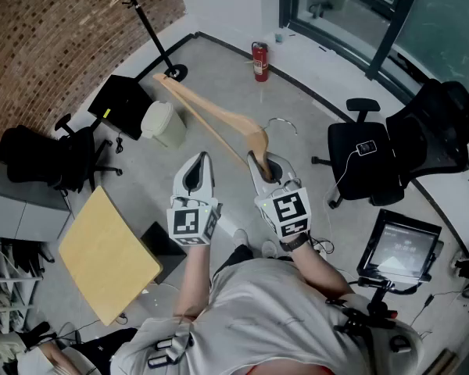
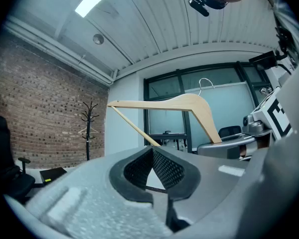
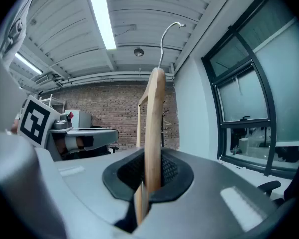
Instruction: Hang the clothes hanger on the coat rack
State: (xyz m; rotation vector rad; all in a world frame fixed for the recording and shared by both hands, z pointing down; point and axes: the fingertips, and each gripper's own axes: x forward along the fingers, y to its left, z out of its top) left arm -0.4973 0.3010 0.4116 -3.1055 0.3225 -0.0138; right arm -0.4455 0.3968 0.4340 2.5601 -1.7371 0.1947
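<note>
A wooden clothes hanger (image 1: 219, 119) with a wire hook (image 1: 282, 123) is held up in the air by one end, and my right gripper (image 1: 264, 162) is shut on that end. In the right gripper view the hanger's arm (image 3: 153, 133) stands upright between the pads, with the hook (image 3: 168, 34) at the top. My left gripper (image 1: 201, 159) hovers just to the hanger's left, shut and holding nothing; its pads (image 2: 162, 166) meet at the tips. The black coat rack (image 1: 144, 18) stands far off by the brick wall and also shows as the coat rack (image 2: 89, 128) in the left gripper view.
A white bin (image 1: 164, 123) and a black case (image 1: 125, 96) lie near the rack's base. A red fire extinguisher (image 1: 259, 61) stands by the window wall. Black office chairs (image 1: 367, 162) are at right, another chair (image 1: 51, 158) at left, and a wooden tabletop (image 1: 105, 252) is at lower left.
</note>
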